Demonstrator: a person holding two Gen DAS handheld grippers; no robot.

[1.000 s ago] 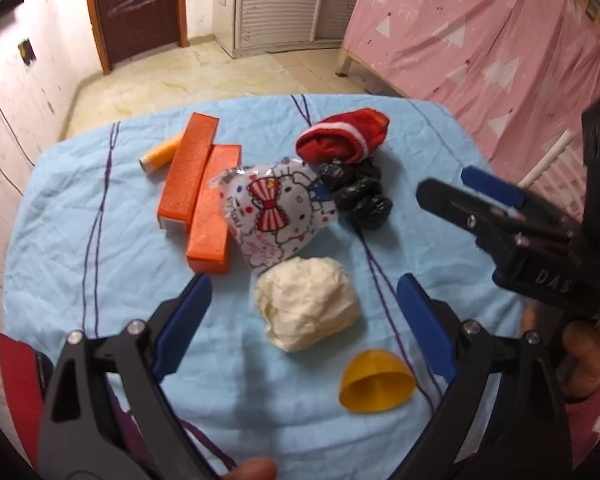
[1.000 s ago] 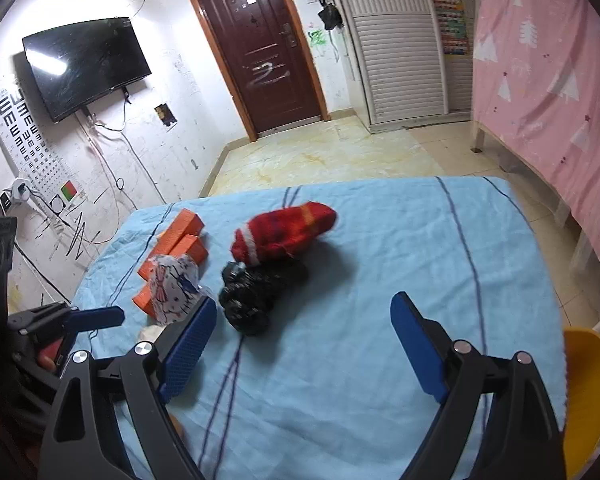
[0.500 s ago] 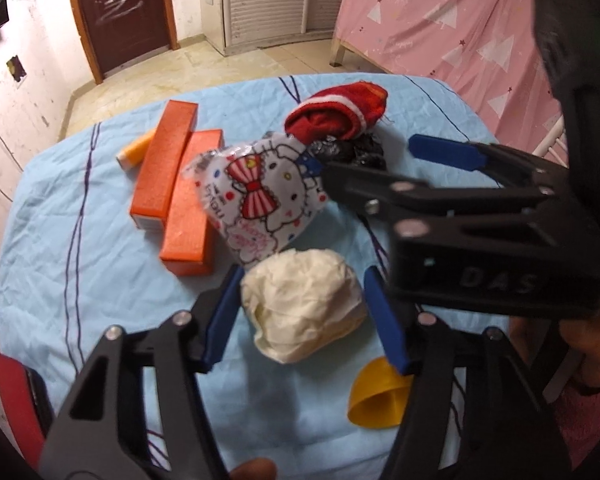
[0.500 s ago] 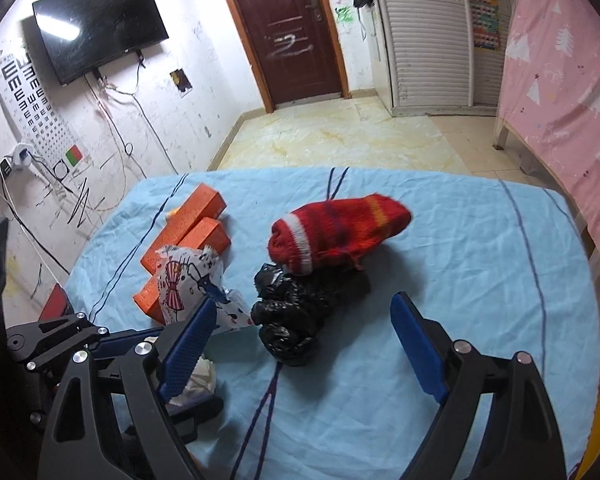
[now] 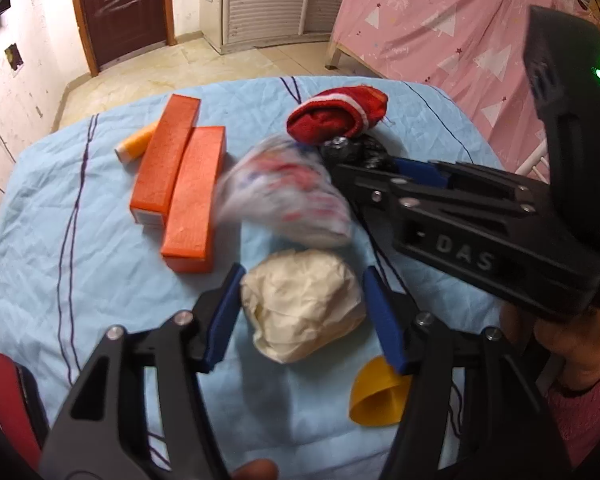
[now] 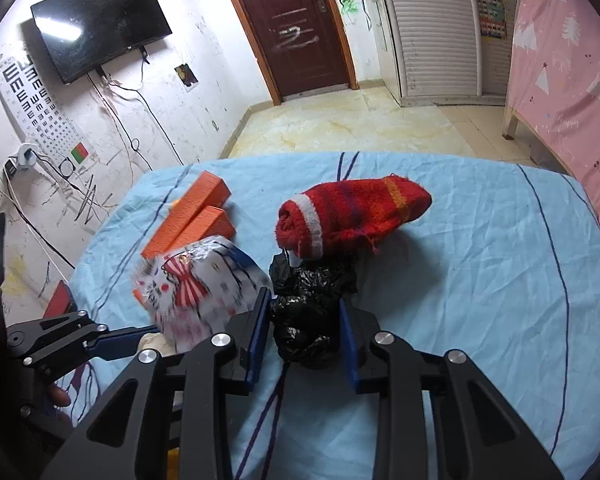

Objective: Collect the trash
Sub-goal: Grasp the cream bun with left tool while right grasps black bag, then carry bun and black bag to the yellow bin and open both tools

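Both grippers are working the middle of the tabletop [image 6: 480, 240] at once, over its blue cloth. The right gripper [image 6: 304, 332] is closing its jaws on the crumpled black plastic bag [image 6: 306, 320], and the blue pads are already pressing into the bag's sides, so that piece looks caught. The bag is lying just in front of the red knitted sock [image 6: 352, 220], touching it or nearly so. The left gripper [image 5: 302, 312] is straddling the cream paper wad [image 5: 304, 304] nearer the front edge; its jaws are standing half closed, the left pad touching the wad, the right pad just beside it, so a firm hold is not certain yet. The cartoon-print plastic wrapper [image 5: 288, 196] is blurring between the two grippers, apparently nudged. Two orange boxes [image 5: 180, 184] and a yellow tube [image 5: 136, 142] are lying toward the far left corner, a yellow cup [image 5: 374, 392] at the front edge. This looks like the grasping step for two pieces of trash; next, each gripper needs a full squeeze, then a clean lift clear of sock and wrapper.
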